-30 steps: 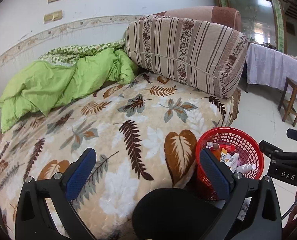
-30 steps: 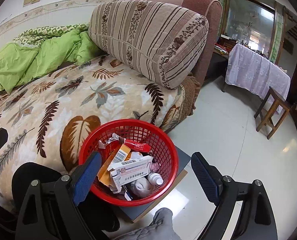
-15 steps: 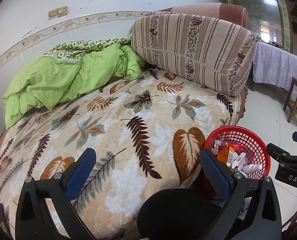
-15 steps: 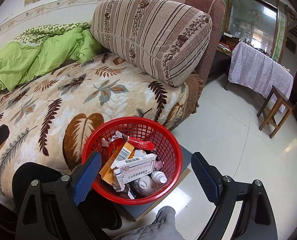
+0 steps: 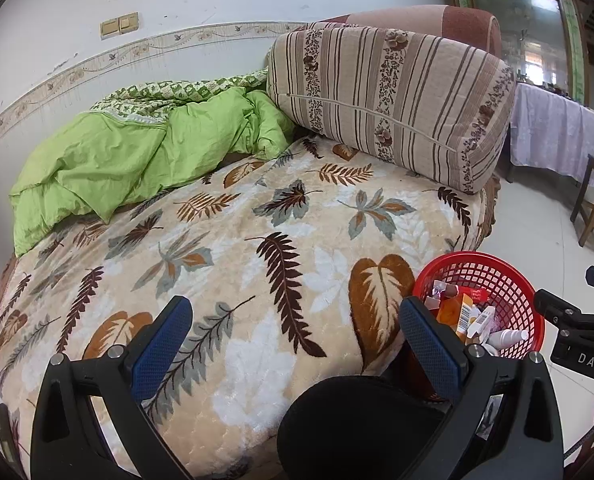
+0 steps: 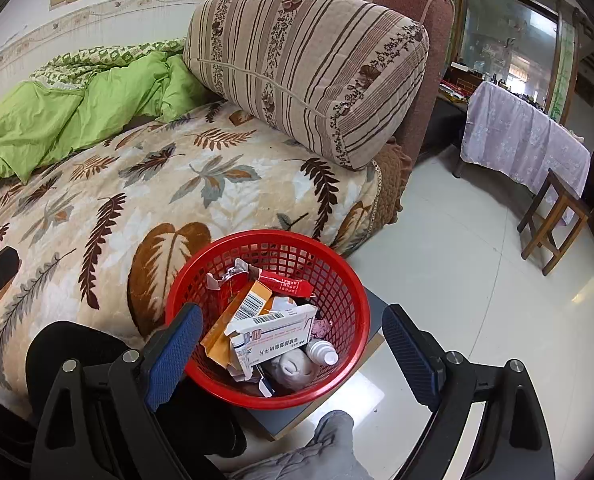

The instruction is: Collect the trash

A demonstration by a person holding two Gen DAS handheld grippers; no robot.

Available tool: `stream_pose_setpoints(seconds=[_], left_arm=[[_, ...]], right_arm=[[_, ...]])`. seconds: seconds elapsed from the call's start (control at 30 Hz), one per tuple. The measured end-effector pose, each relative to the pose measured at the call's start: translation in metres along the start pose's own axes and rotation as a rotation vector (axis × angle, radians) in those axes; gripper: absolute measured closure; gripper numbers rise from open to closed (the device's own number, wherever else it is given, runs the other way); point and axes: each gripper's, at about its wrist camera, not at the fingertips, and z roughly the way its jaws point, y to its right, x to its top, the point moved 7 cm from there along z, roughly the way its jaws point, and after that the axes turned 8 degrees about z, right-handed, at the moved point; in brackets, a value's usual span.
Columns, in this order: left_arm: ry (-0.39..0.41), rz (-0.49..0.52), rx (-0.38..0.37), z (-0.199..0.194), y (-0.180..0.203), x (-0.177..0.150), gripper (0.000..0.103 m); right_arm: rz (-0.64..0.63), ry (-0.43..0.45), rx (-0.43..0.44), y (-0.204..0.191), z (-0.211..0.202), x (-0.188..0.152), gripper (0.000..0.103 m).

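Right wrist view: bed (image 6: 145, 184) under a leaf-print blanket, then a red mesh basket (image 6: 349, 288) just beside its edge on a low grey stand (image 6: 293, 416), filled with cartons (image 6: 273, 332), wrappers and a small bottle (image 6: 323, 352). Right gripper (image 6: 293, 344) and left gripper (image 5: 297, 340) both gape wide, holding nothing.

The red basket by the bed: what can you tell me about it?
The red basket is round, looks like plastic, with lattice walls and a solid rim. It stands upright on a flat grey board beside the leaf-patterned blanket, and whether it touches the blanket cannot be told. Inside lie medicine boxes, a small white bottle, a red wrapper and crumpled scraps. Neither gripper touches it.
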Motion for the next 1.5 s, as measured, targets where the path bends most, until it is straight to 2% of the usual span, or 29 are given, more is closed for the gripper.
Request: stream_pose_setpoints(seconds=[1.5], left_arm=[[0.004,0.01,-0.003,-0.0021,0.0052,0.0012,0.0]], right_arm=[[0.006,-0.01,0.005,0.0,0.0016,-0.0016,0.01]])
